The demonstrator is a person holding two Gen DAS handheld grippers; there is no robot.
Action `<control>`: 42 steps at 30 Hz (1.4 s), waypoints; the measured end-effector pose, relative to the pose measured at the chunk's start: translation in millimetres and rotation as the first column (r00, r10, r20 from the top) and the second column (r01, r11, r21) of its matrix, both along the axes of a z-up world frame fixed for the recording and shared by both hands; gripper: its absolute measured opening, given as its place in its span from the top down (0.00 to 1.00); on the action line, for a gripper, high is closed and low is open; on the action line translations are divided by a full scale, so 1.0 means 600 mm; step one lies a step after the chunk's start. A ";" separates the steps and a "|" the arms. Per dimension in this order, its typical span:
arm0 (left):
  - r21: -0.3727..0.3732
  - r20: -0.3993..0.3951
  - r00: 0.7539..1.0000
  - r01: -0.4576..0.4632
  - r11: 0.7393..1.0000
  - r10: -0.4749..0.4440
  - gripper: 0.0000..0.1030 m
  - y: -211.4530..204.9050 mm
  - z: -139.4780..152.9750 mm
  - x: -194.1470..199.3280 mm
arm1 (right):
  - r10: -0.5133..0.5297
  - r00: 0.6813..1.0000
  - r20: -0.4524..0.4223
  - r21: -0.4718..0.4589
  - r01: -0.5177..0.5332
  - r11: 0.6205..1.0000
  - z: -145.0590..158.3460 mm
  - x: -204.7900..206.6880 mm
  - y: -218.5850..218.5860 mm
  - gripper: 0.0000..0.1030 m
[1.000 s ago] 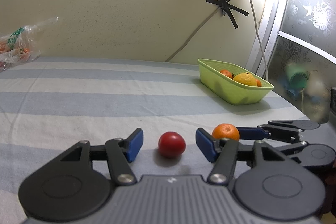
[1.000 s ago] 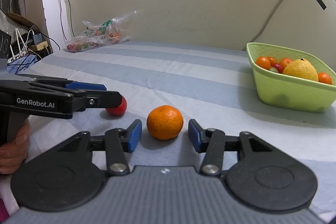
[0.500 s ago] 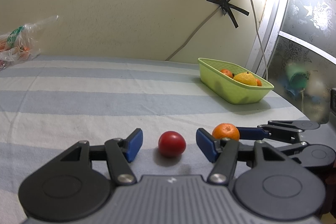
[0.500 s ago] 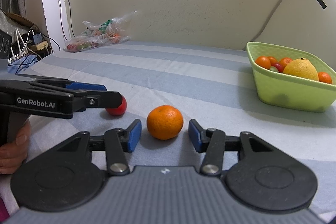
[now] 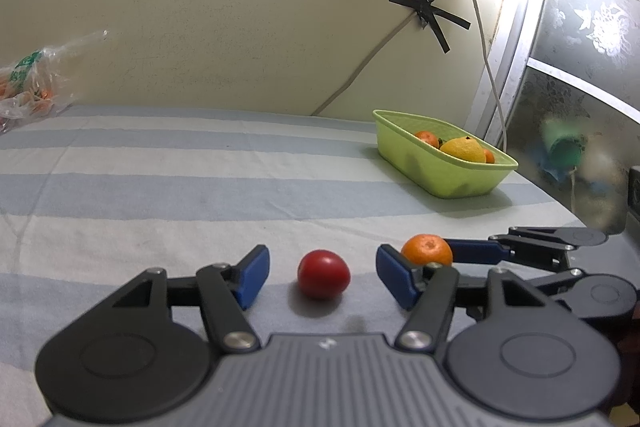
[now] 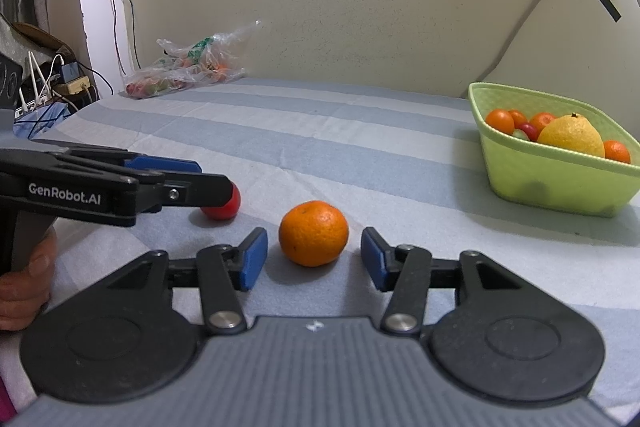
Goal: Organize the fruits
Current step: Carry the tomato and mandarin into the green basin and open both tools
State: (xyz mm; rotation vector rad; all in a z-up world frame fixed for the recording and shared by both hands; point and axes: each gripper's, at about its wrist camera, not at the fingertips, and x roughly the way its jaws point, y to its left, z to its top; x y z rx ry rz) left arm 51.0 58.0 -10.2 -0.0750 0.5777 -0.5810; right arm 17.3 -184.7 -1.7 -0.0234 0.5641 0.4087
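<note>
A small red fruit [image 5: 323, 274] lies on the striped cloth between the open fingers of my left gripper [image 5: 322, 277], not touched. An orange mandarin [image 6: 313, 233] lies between the open fingers of my right gripper [image 6: 313, 259], also untouched. The mandarin also shows in the left wrist view [image 5: 427, 249], with the right gripper [image 5: 472, 251] beside it. The red fruit [image 6: 224, 206] is partly hidden behind the left gripper [image 6: 200, 183] in the right wrist view. A green basket [image 6: 560, 183] at the far right holds a yellow citrus [image 6: 571, 137] and several small fruits.
A clear plastic bag of produce [image 6: 188, 67] lies at the far left against the wall. The basket [image 5: 440, 171] stands near the table's right edge. A cable [image 5: 360, 67] runs down the wall. Cluttered electronics [image 6: 48, 87] sit beyond the left edge.
</note>
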 end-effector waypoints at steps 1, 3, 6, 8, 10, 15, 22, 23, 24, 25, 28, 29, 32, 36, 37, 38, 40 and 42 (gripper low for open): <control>0.004 -0.003 1.000 0.001 1.000 -0.001 0.41 -0.002 0.000 0.000 | -0.001 1.000 0.001 0.000 0.001 1.000 0.000 -0.002 0.002 0.47; 0.011 -0.012 1.000 0.005 1.000 -0.005 0.42 -0.003 -0.001 0.004 | 0.001 1.000 -0.002 -0.002 -0.001 1.000 0.000 -0.002 0.003 0.47; 0.027 -0.034 0.999 0.010 1.000 -0.009 0.49 -0.008 -0.004 0.009 | 0.010 1.000 -0.002 -0.015 -0.010 1.000 0.000 -0.002 0.009 0.47; 0.036 -0.057 0.998 0.020 0.999 -0.017 0.66 -0.012 -0.008 0.013 | 0.015 1.000 0.001 -0.021 -0.015 1.000 0.000 -0.002 0.011 0.54; 0.043 -0.056 0.998 0.018 0.999 -0.015 0.69 -0.013 -0.008 0.012 | 0.006 1.000 0.001 -0.021 -0.006 1.000 0.000 -0.001 0.009 0.62; -0.008 -0.102 0.994 0.039 0.999 -0.040 0.69 -0.018 -0.002 0.027 | -0.017 1.000 0.009 0.050 0.016 0.999 0.004 -0.003 -0.012 0.63; -0.086 -0.072 0.987 0.137 0.987 -0.143 0.69 -0.104 0.070 0.099 | -0.131 0.987 0.090 0.095 0.123 0.988 0.040 0.018 -0.077 0.63; -0.087 -0.062 0.986 0.151 0.985 -0.156 0.69 -0.126 0.082 0.113 | -0.161 0.980 0.114 0.097 0.150 0.984 0.049 0.024 -0.090 0.63; -0.087 -0.056 0.984 0.163 0.983 -0.169 0.69 -0.151 0.092 0.130 | -0.188 0.972 0.139 0.094 0.176 0.980 0.057 0.030 -0.102 0.63; -0.088 -0.057 0.982 0.176 0.980 -0.182 0.69 -0.172 0.098 0.147 | -0.209 0.964 0.162 0.085 0.197 0.977 0.062 0.036 -0.111 0.63; -0.093 -0.090 0.973 0.205 0.974 -0.213 0.69 -0.240 0.107 0.200 | -0.254 0.943 0.215 0.032 0.253 0.967 0.067 0.061 -0.130 0.63; -0.092 -0.105 0.970 0.210 0.973 -0.220 0.69 -0.260 0.104 0.216 | -0.262 0.939 0.222 0.011 0.267 0.964 0.065 0.072 -0.134 0.63; -0.075 -0.144 0.964 0.216 0.974 -0.225 0.67 -0.305 0.089 0.254 | -0.286 0.930 0.229 -0.021 0.298 0.954 0.054 0.094 -0.141 0.61; -0.073 -0.174 0.961 0.206 0.976 -0.216 0.57 -0.332 0.069 0.277 | -0.300 0.914 0.271 -0.032 0.321 0.947 0.037 0.091 -0.144 0.39; -0.078 -0.174 0.960 0.208 0.975 -0.219 0.57 -0.334 0.067 0.281 | -0.299 0.911 0.285 -0.033 0.321 0.946 0.039 0.088 -0.145 0.39; -0.084 -0.175 0.960 0.206 0.975 -0.218 0.57 -0.335 0.067 0.285 | -0.300 0.904 0.305 -0.025 0.322 0.946 0.040 0.080 -0.150 0.39; -0.098 -0.173 0.963 0.192 0.977 -0.206 0.57 -0.329 0.069 0.285 | -0.309 0.892 0.330 -0.007 0.330 0.944 0.045 0.073 -0.156 0.39; -0.117 -0.165 0.968 0.169 0.979 -0.187 0.57 -0.308 0.077 0.278 | -0.321 0.883 0.342 0.014 0.337 0.941 0.049 0.067 -0.161 0.39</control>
